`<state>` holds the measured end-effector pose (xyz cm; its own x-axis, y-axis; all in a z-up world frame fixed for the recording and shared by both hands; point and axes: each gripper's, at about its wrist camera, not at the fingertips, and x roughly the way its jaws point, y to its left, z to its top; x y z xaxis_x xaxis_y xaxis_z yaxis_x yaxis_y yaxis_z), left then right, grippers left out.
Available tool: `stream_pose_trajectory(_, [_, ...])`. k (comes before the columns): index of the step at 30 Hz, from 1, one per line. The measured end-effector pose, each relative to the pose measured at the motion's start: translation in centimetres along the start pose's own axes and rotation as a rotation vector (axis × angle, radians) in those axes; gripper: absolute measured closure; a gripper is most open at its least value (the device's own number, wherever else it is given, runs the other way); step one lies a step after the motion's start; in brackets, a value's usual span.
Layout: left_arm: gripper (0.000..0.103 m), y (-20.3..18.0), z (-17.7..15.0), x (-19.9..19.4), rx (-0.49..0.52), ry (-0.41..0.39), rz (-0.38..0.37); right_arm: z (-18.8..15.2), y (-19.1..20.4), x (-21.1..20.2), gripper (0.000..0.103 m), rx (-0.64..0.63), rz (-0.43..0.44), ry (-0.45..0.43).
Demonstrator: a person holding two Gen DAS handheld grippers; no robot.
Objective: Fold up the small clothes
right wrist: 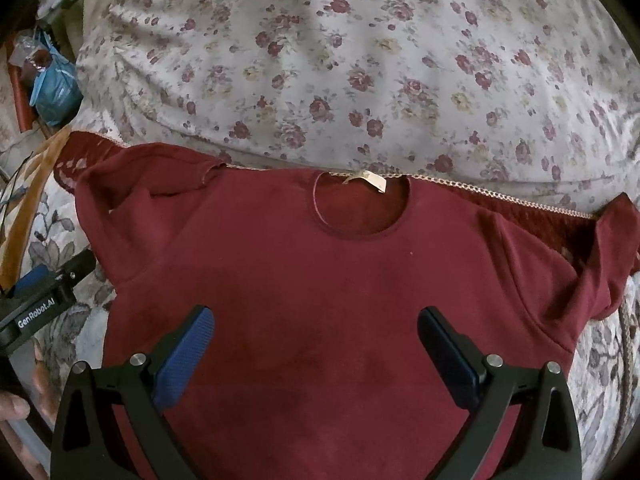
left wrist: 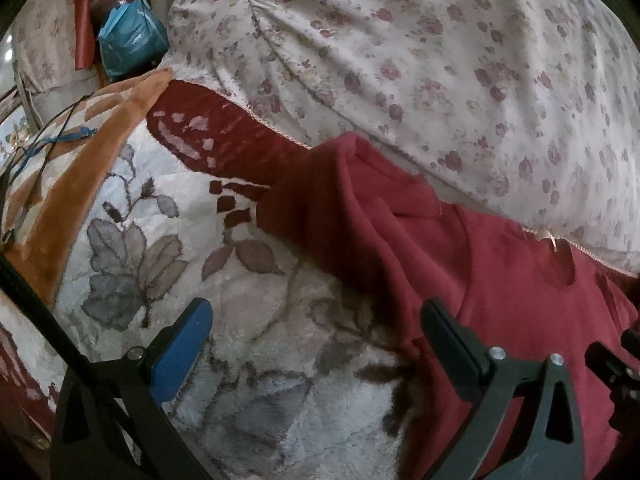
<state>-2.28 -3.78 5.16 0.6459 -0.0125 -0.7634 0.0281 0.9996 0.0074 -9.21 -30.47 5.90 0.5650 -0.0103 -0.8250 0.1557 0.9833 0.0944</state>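
Note:
A dark red short-sleeved T-shirt lies spread flat on a plush leaf-patterned blanket, neck hole and cream label toward the far side. Its left sleeve is rumpled, and the right sleeve bunches at the edge. My right gripper hovers open over the shirt's chest, nothing between its fingers. My left gripper is open too, straddling the shirt's left edge: one finger over the blanket, the other over red cloth. That left gripper also appears at the left edge of the right wrist view.
A big floral pillow or duvet rises just behind the shirt's collar. A blue bag and red wrapper sit at far left with some cords. A hand shows at lower left. The right gripper's side intrudes at the right.

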Motion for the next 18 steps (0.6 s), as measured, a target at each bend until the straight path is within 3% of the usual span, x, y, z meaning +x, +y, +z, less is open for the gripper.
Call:
stream_pose_trajectory(9, [0.000, -1.2, -0.2, -1.0, 0.035, -0.022, -0.026, 0.1, -1.2, 0.1, 0.000, 0.028, -0.029, -0.001])
stream_pose_trajectory(18, [0.000, -5.0, -1.1, -2.4, 0.137, -0.042, -0.134, -0.4, -2.2, 0.1, 0.000, 0.057, -0.092, 0.001])
